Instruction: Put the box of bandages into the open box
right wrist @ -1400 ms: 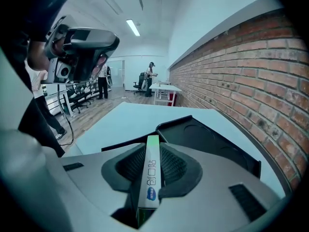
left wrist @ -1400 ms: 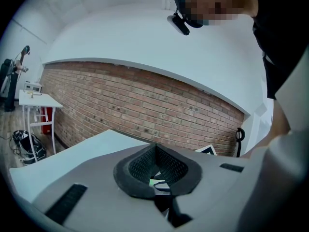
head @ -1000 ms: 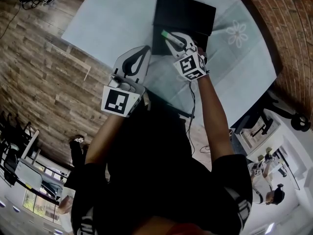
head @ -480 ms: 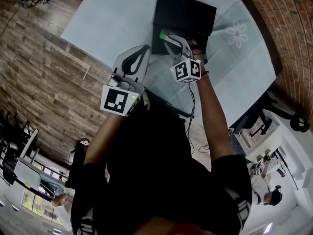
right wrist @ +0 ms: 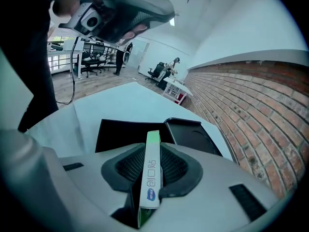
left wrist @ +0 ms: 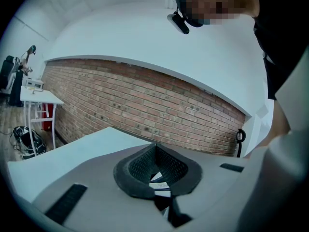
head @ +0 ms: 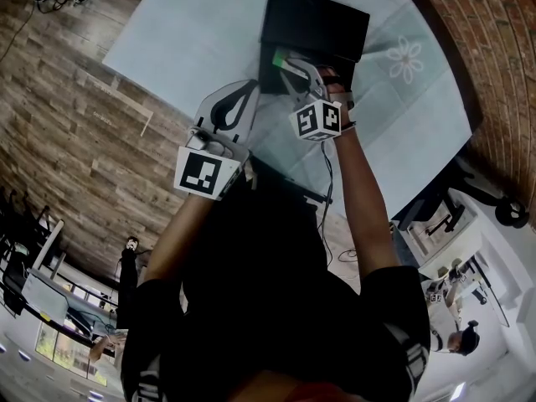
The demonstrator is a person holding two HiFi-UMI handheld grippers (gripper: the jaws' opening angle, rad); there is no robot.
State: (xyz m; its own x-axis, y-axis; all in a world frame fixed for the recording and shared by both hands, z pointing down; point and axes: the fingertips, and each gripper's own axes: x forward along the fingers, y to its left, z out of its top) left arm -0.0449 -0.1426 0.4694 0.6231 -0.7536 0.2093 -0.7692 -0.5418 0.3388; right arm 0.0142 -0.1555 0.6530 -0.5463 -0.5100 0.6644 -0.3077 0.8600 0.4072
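The box of bandages (right wrist: 152, 173), slim and white with a green end (head: 280, 59), stands on edge between the pads of my right gripper (right wrist: 152, 151), which is shut on it. In the head view that gripper (head: 295, 72) hovers at the near edge of the open black box (head: 314, 25). The right gripper view shows the black box (right wrist: 130, 132) just ahead, its lid (right wrist: 190, 135) lying open to the right. My left gripper (head: 244, 90) is held beside it to the left, above the table, jaws shut with nothing between them (left wrist: 155, 148).
The table (head: 184, 32) wears a pale blue cloth with a flower print (head: 406, 57). Wooden floor lies to the left and a brick wall (head: 494, 48) beyond the right edge. A cable (head: 328, 182) hangs under my right arm.
My right gripper has turned and shifted slightly left with the bandage box, staying at the black box's near edge. The left gripper has hardly moved.
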